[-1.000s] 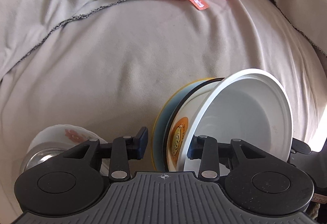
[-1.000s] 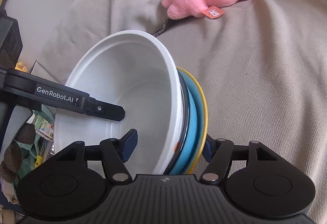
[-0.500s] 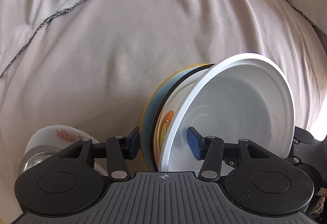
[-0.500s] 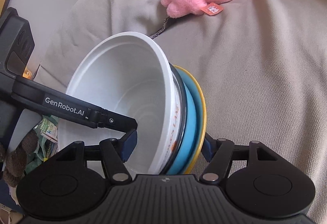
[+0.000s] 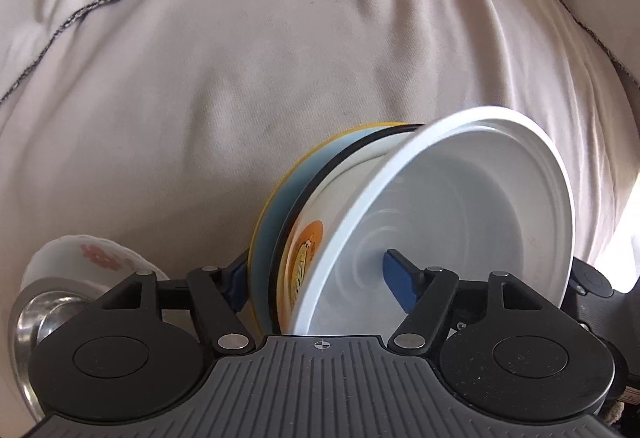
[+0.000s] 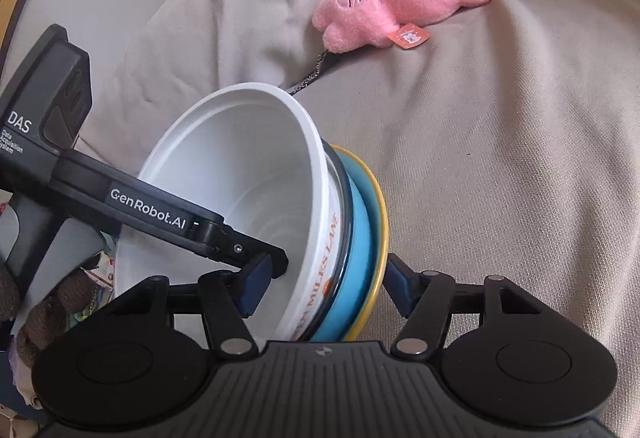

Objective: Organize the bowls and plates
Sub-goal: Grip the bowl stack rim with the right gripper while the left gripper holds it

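A tilted stack hangs over the grey cloth: a white bowl [image 5: 472, 222] nested in a printed bowl [image 5: 304, 258], backed by a blue plate [image 6: 360, 238] and a yellow plate [image 6: 382, 222]. My right gripper [image 6: 324, 286] is shut on the stack and its jaws are still closing, with one pad inside the white bowl [image 6: 240, 174] and the other behind the yellow plate. My left gripper [image 5: 318, 278] straddles the same stack with its jaws opening. One of its pads stands free inside the bowl and the other is by the yellow plate [image 5: 260, 230]. A left finger [image 6: 260, 250] reaches into the bowl.
A pink plush toy [image 6: 400, 10] lies on the grey cloth [image 5: 280, 58] beyond the stack. A floral cup [image 5: 92, 254] over a steel bowl [image 5: 44, 314] sits at the lower left. Clutter [image 6: 60, 302] lies beside the cloth's left edge.
My left gripper's jaws have spread much wider around the stack, and its view has tipped downward. The right gripper keeps its hold and the stack has barely moved.
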A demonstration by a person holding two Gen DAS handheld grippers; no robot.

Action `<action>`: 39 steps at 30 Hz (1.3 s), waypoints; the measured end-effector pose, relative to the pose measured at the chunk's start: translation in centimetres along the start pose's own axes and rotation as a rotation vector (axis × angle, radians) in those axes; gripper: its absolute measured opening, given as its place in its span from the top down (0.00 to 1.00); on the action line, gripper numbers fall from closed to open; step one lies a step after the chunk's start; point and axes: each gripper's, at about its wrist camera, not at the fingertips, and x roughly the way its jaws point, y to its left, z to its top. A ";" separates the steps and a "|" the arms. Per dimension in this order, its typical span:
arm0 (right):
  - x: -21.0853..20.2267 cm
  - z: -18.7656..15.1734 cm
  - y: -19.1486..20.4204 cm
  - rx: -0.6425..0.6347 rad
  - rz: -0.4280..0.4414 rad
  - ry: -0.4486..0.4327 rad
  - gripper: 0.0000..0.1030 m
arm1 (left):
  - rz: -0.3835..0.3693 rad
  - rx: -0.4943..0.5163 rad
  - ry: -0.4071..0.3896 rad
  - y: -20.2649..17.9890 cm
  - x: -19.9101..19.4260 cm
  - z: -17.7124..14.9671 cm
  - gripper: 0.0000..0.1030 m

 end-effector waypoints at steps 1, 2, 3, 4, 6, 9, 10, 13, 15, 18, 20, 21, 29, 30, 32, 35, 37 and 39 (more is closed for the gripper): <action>0.1 0.0 -0.3 0.018 0.018 0.015 0.39 | -0.003 -0.006 -0.001 0.1 -0.2 0.1 0.34; 0.2 0.0 -0.5 0.027 0.028 0.027 0.39 | -0.002 -0.010 -0.007 0.2 -0.5 0.1 0.37; 0.3 0.0 -0.5 0.030 0.027 0.033 0.39 | 0.006 -0.002 -0.016 0.2 -0.9 0.1 0.41; 0.3 -0.1 -0.4 0.027 0.017 0.033 0.39 | 0.022 0.017 -0.022 0.1 -1.2 0.1 0.45; 0.2 -0.2 0.0 0.018 0.001 0.031 0.39 | 0.060 0.059 -0.024 -0.2 -1.5 -0.2 0.46; 0.0 -0.6 0.5 0.025 -0.010 0.028 0.39 | 0.090 0.109 -0.048 -1.0 -1.5 -0.9 0.46; 0.0 -0.7 0.6 0.036 -0.007 0.030 0.38 | 0.091 0.119 -0.057 -1.3 -1.4 -1.0 0.43; 0.3 -0.9 0.5 0.079 -0.012 0.025 0.38 | 0.099 0.149 -0.074 -1.8 -1.4 -1.4 0.37; 0.6 -0.8 0.2 0.120 -0.007 0.031 0.39 | 0.102 0.152 -0.084 -2.0 -1.4 -1.6 0.35; 0.8 -0.7 -0.1 0.160 -0.003 0.028 0.40 | 0.065 0.108 -0.084 -1.3 -1.4 -1.5 0.35; 0.9 -0.7 -0.4 0.170 0.007 0.030 0.40 | 0.050 0.084 -0.082 -0.9 -1.3 -1.5 0.35; 0.9 -0.6 -0.4 0.167 0.009 0.029 0.40 | 0.048 0.082 -0.081 -0.9 -1.3 -1.5 0.35; 0.9 -0.8 0.2 0.134 -0.006 0.042 0.39 | 0.084 0.094 -0.083 -1.8 -0.9 -1.5 0.28; 0.9 -0.9 0.4 0.117 -0.011 0.038 0.38 | 0.090 0.101 -0.082 -2.0 -0.9 -1.5 0.25; 0.8 -0.9 0.6 0.099 -0.012 0.034 0.37 | 0.098 0.114 -0.084 -2.3 -0.7 -1.5 0.25; 0.9 -0.8 0.5 0.086 -0.006 0.040 0.36 | 0.086 0.121 -0.094 -2.1 -0.7 -1.6 0.25; 0.8 -0.6 0.4 0.083 0.005 0.044 0.36 | 0.067 0.098 -0.100 -1.6 -0.8 -1.7 0.27; 0.8 -0.5 0.3 0.092 0.011 0.046 0.36 | 0.054 0.093 -0.106 -1.3 -0.9 -1.7 0.32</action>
